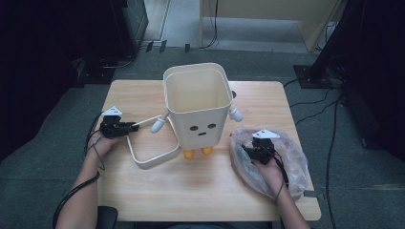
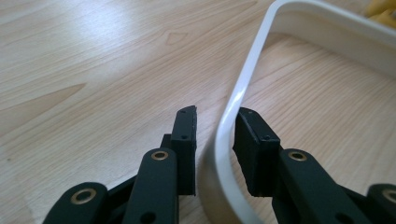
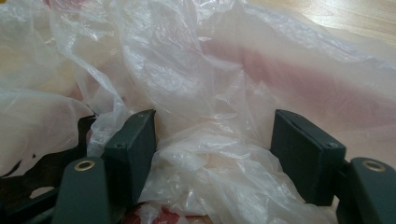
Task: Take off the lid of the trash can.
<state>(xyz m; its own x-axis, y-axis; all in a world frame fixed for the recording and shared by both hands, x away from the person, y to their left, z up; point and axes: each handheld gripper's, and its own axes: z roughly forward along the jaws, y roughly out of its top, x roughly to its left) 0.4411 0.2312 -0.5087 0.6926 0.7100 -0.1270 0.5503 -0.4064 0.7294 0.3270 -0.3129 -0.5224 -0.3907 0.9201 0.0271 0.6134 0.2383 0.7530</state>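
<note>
Up close, we see the left gripper straddling the cream plastic bin's white loop handle, jaws parted, while the right gripper gapes around crumpled clear plastic bag.

No legible text, labels, brand names, numbers or signs appear in any view. The cream bin carries a printed face only: two dark oval eyes and a small mouth mark, with no lettering.

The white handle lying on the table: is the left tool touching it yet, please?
Touching on one side. In the left gripper view, the white handle runs between the left tool's open jaws, against the right-hand jaw in that view, with a gap to the other.
</note>
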